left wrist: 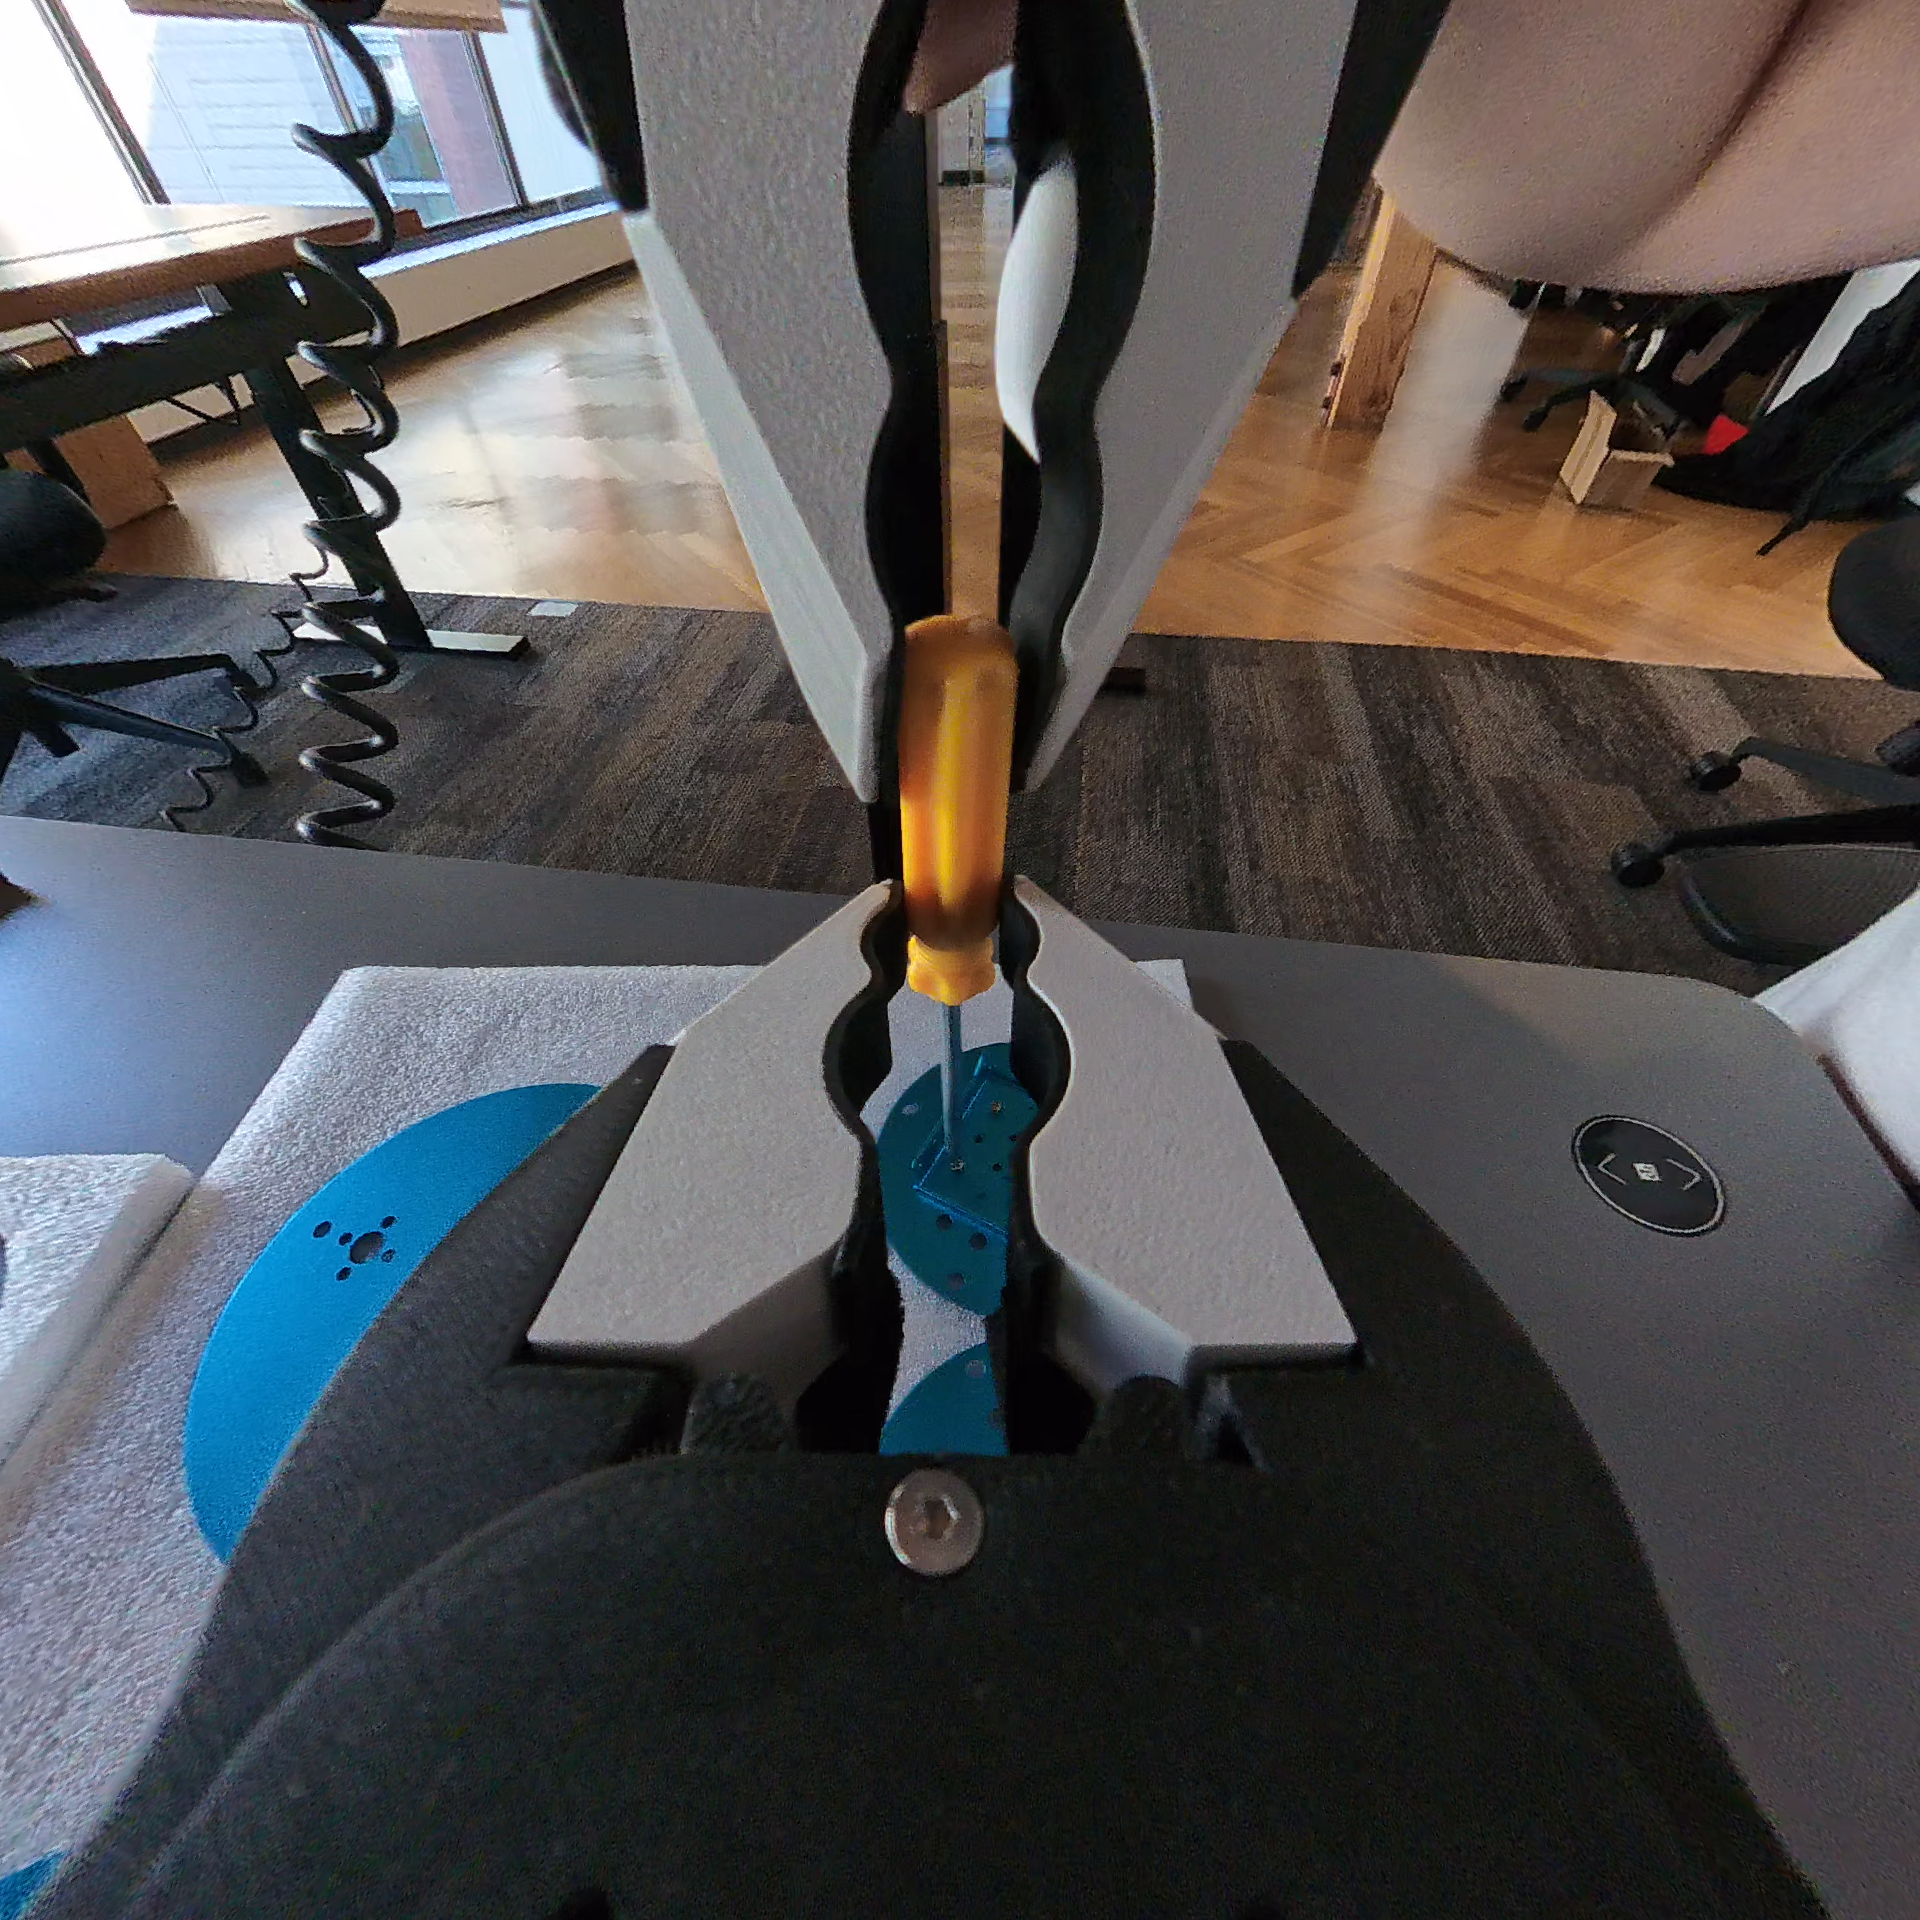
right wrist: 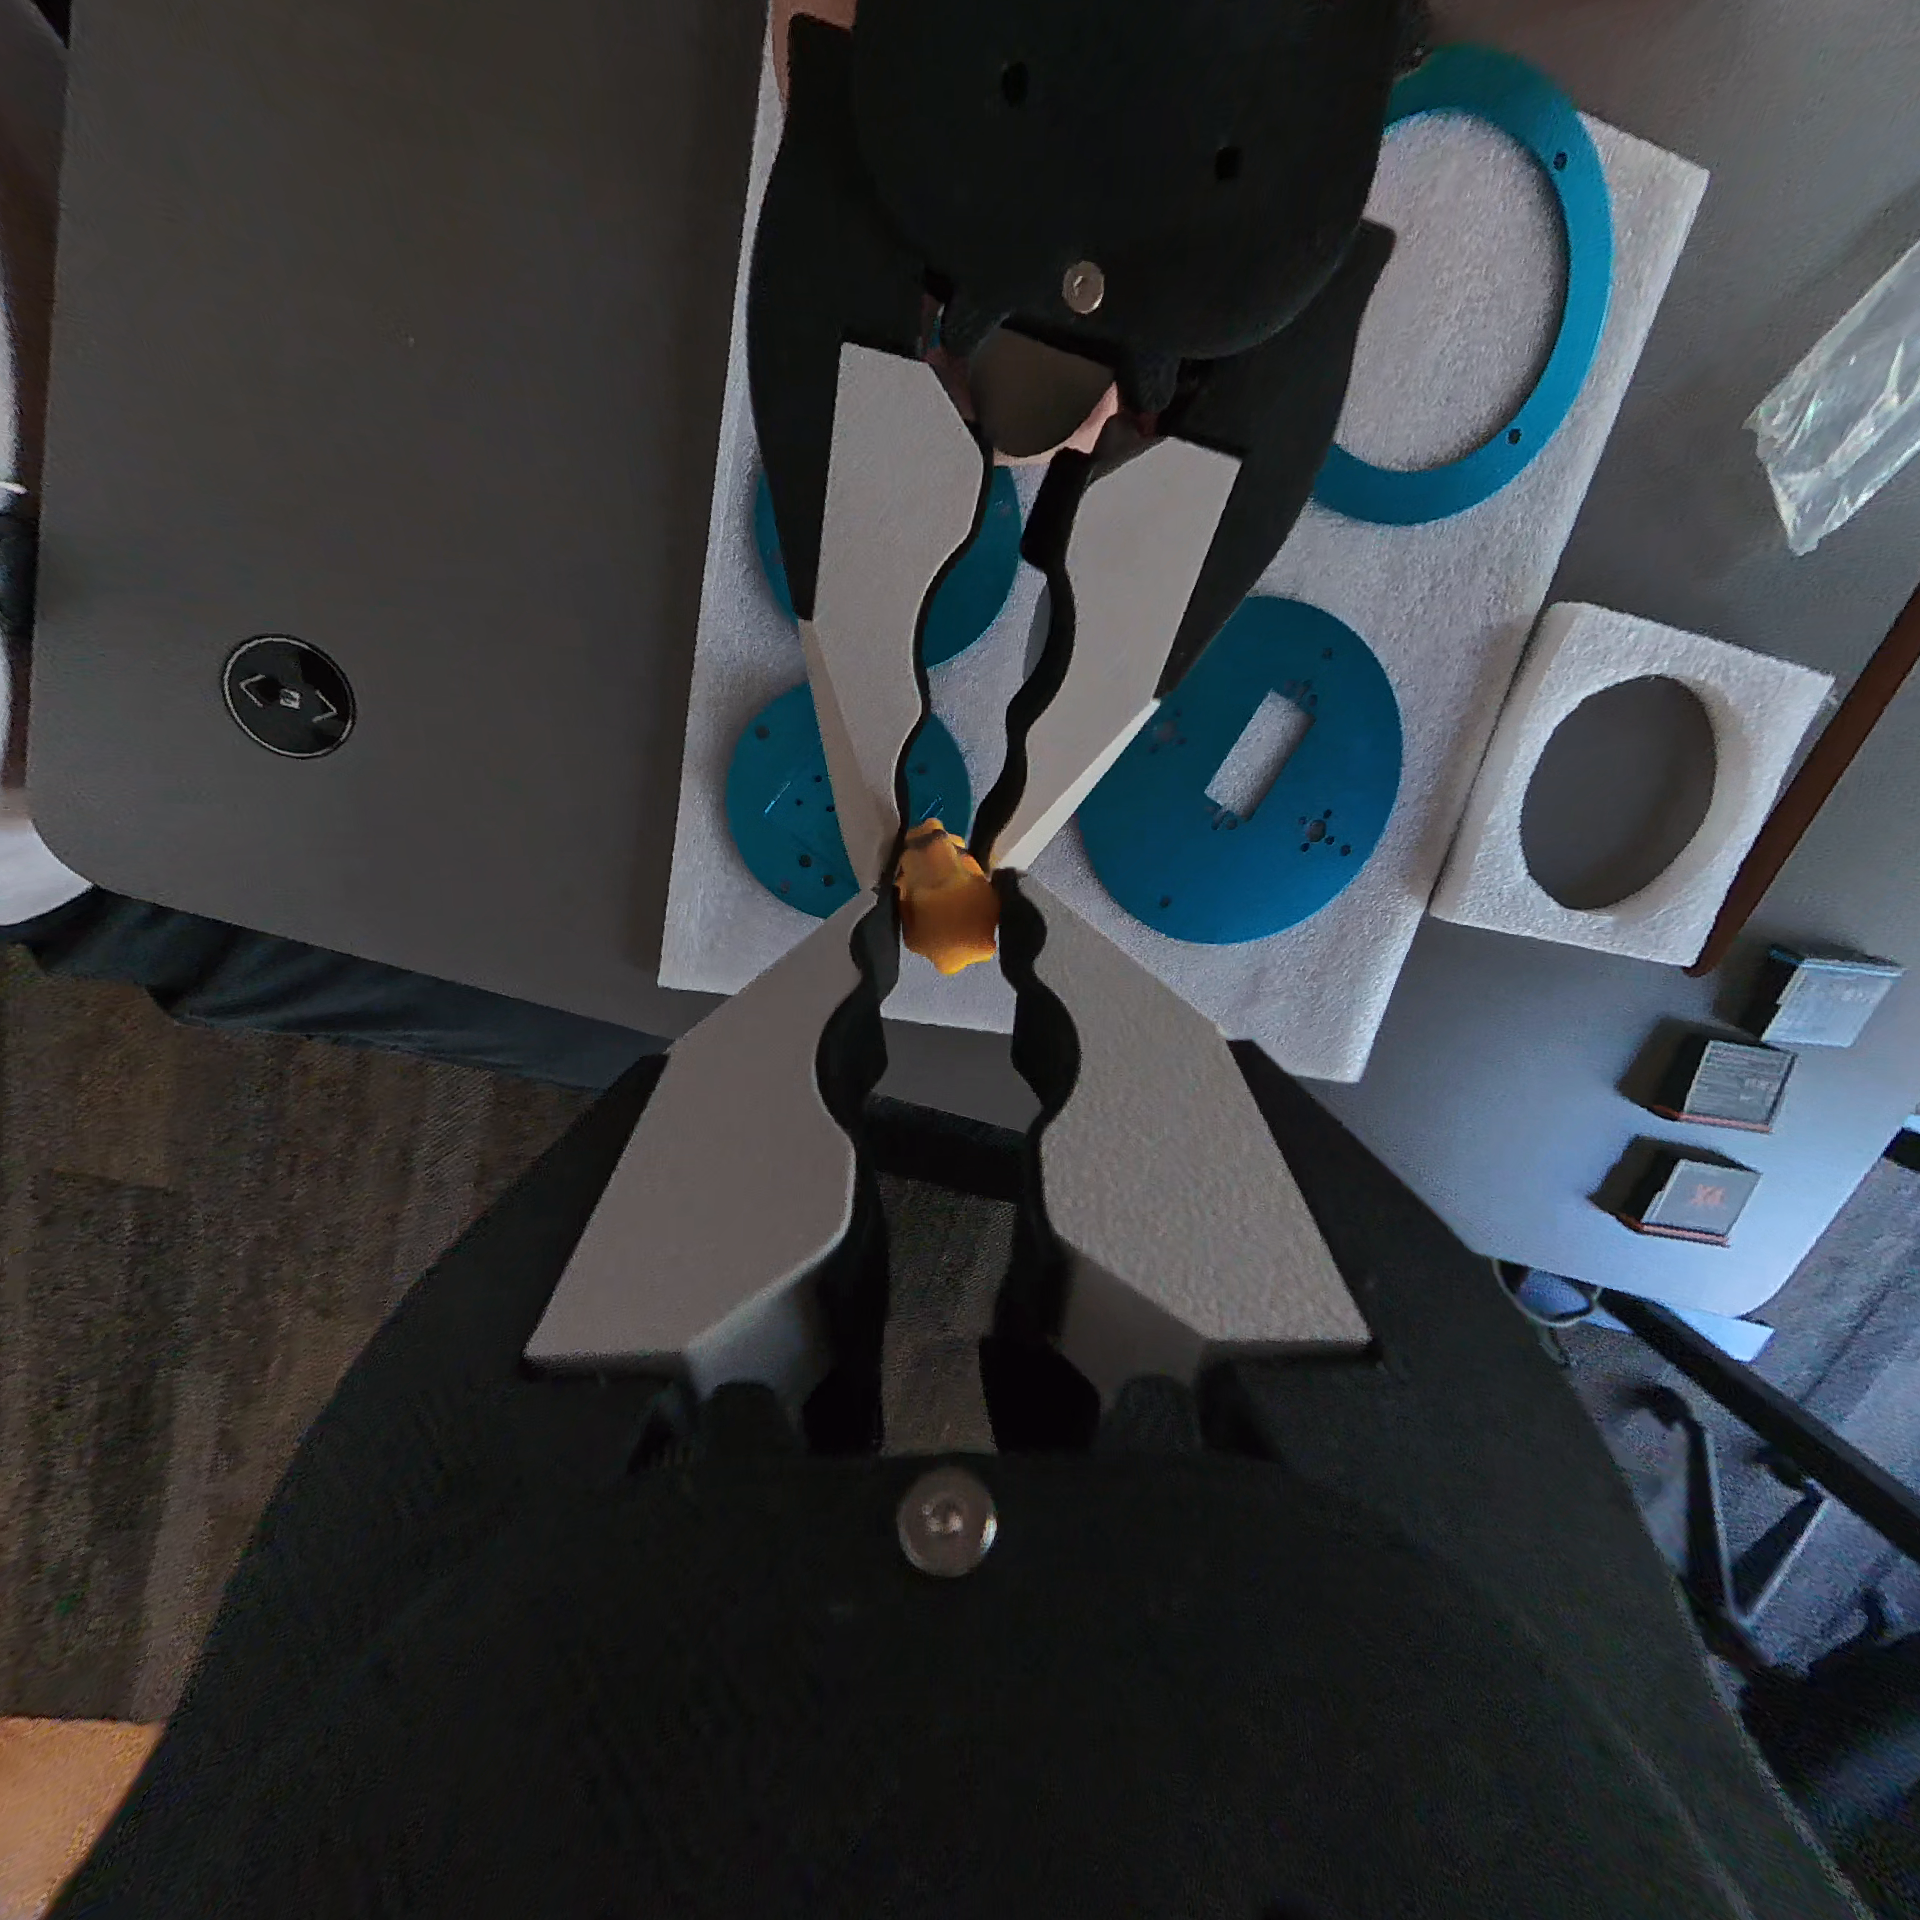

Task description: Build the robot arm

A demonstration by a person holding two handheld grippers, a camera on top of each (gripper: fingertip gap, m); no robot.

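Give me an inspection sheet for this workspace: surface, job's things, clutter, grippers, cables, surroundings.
Surface: dark grey desk with a round inset control; white foam sheet on it.
Job's things: amber-handled screwdriver upright, tip on a small blue bracket on a blue disc; blue ring and slotted blue disc on the foam.
Clutter: foam block with oval cutout, clear plastic bag, three small boxes.
Grippers: left gripper shut on the handle's lower end; right gripper shut on its upper end, from above.
Cables: black coiled cord hanging beyond the desk.
Surroundings: wood floor, carpet, office chairs, windows.
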